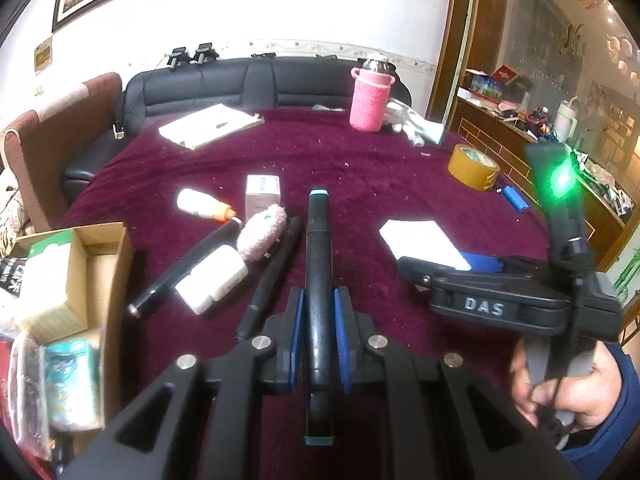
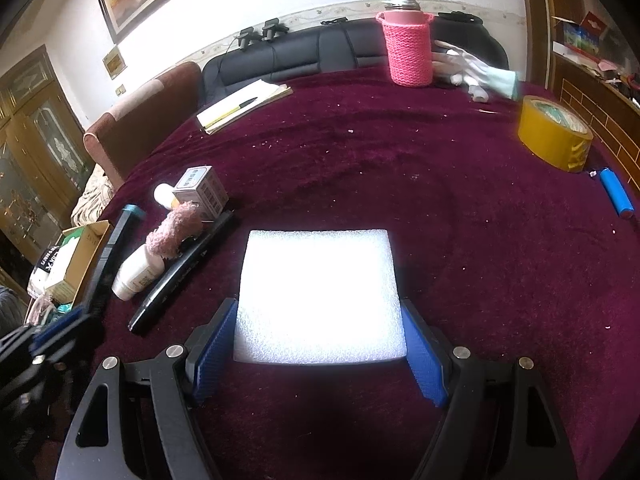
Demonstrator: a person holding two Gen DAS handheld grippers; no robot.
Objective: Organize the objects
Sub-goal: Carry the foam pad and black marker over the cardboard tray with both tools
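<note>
Our left claw (image 1: 319, 344) pinches a black marker (image 1: 318, 280); our right claw (image 2: 320, 344) spreads wide around a white foam block (image 2: 318, 296) (pads at its sides, contact unclear). Left of both lie pens, a white bottle (image 1: 214, 280), a pink puff (image 1: 262, 234) and a cardboard box (image 1: 94, 272). Ahead, the bench (image 2: 400, 168) lies bare; tape roll (image 2: 554, 136) sits far right.
</note>
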